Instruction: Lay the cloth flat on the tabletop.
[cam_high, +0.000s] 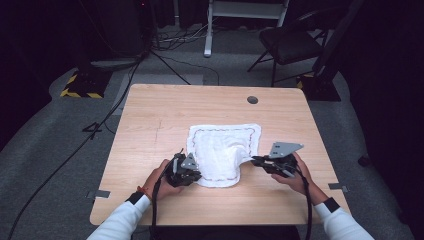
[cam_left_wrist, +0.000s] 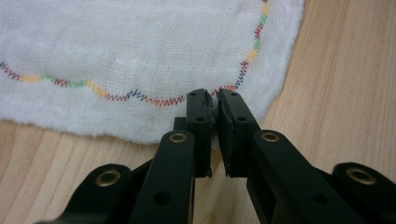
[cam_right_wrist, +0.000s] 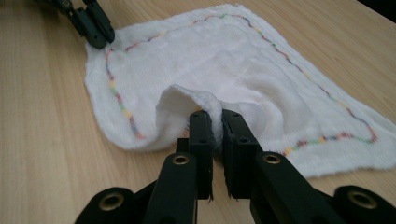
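**Two Claws Pinching One White Cloth**

Spread near the middle of a wooden table (cam_high: 150, 125): a white cloth (cam_high: 222, 147) with a wavy line of coloured stitching (cam_left_wrist: 116, 95) just inside its edge. Lying mostly flat, far edge straight, near edge rounded and sagging toward the person's side.

At the cloth's near left corner: left gripper (cam_high: 186, 169), held in the left hand (cam_high: 162, 180), jaws pressed together on the hem. From the left gripper view (cam_left_wrist: 215, 100), tips closed right over the stitched line, a thin bit of fabric caught between them, cloth around the spot still flat on the wood.

At the near right corner: right gripper (cam_high: 257, 161), held in the right hand (cam_high: 295, 177), a grey three-cornered plate (cam_high: 284, 148) on top. Jaws nipped shut on the edge. From the right gripper view (cam_right_wrist: 215, 119), a fold of cloth bunched between the tips and raised off the table into a small arch, stitching curving away on both sides. Farther off in that same view, at the upper left, the left gripper's dark jaws on the opposite corner.

White sleeves (cam_high: 120, 222) coming in from the bottom edge, a black cable (cam_high: 306, 200) trailing back from the right gripper. Beyond the table: grey floor, loose cables, a dark folding chair (cam_high: 290, 42).
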